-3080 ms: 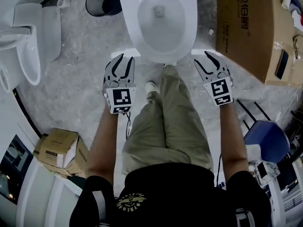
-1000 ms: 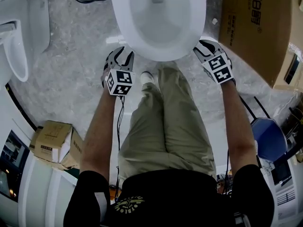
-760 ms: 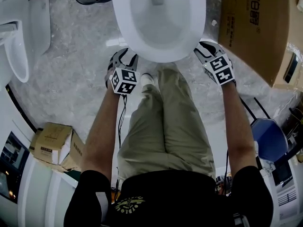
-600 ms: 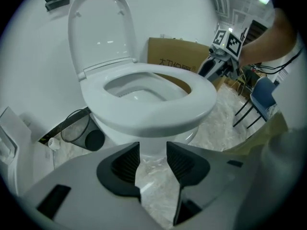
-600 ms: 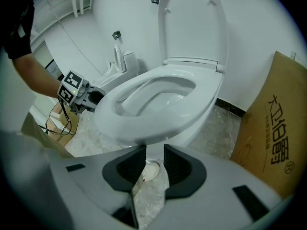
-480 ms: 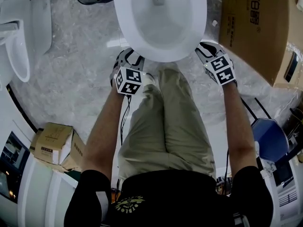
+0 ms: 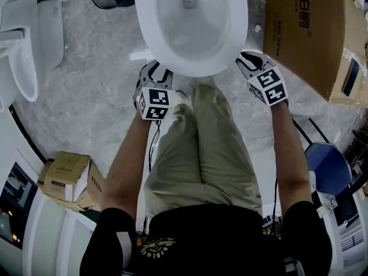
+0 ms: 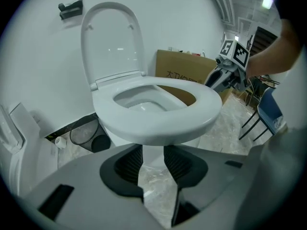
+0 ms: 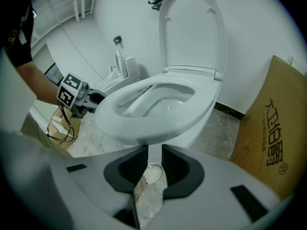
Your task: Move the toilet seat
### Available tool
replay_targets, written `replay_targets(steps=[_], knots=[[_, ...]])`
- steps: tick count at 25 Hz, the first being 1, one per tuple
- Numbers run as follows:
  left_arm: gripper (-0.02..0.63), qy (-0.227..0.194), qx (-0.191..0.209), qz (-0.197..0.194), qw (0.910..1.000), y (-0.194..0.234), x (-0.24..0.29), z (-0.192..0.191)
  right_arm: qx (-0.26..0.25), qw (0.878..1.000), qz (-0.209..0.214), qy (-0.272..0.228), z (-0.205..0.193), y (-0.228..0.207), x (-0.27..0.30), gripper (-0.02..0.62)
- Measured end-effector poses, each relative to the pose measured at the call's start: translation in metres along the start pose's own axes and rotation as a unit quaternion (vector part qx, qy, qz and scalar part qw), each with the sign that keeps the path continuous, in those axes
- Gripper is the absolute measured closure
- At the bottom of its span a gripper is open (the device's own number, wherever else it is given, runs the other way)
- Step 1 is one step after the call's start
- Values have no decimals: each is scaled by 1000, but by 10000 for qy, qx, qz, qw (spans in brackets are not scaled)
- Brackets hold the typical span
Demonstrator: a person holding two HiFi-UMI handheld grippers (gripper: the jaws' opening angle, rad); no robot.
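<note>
Head view: the toilet seat [image 7: 192, 68] lies flat over the bowl [image 7: 190, 22]; the left gripper [image 7: 155, 73] is at the seat's front left edge and the right gripper [image 7: 248, 61] at its front right edge; both arms reach out long, and the grippers tip steeply down.

Left gripper view: the jaws stand apart just under the seat's front rim; they have just been closing a bit, with nothing between them; the lid [image 8: 112, 42] stands up.

Right gripper view: the jaws are a little apart under the rim; they have just been closing, with nothing pinched.

I think both should push up together and evenly, so the seat does not twist.
</note>
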State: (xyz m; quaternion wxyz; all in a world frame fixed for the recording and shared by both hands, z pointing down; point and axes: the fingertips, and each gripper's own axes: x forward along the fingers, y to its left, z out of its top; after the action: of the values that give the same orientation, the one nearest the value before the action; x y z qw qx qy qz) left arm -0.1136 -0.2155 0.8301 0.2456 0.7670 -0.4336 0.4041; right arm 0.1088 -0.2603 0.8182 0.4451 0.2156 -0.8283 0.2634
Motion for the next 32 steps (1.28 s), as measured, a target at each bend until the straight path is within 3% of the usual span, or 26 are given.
replay_targets(steps=[7, 14, 19, 24, 32], knots=[[459, -155, -217, 170, 9995, 4, -17, 19, 242, 9994, 56, -222, 14, 1, -20, 491], [463, -241, -441, 329, 9982, 11, -33, 36, 140, 9992, 104, -370, 31, 2, -36, 491], [469, -424, -577, 416, 9966, 18, -50, 62, 107, 9985, 53, -540, 52, 1, -58, 491], [483, -756, -394, 438, 9954, 21, -56, 98, 164, 9962, 1, -853, 82, -1, -83, 491], [485, -1248, -577, 667, 9883, 47, -89, 151, 156, 9913, -378, -1250, 134, -14, -115, 489]])
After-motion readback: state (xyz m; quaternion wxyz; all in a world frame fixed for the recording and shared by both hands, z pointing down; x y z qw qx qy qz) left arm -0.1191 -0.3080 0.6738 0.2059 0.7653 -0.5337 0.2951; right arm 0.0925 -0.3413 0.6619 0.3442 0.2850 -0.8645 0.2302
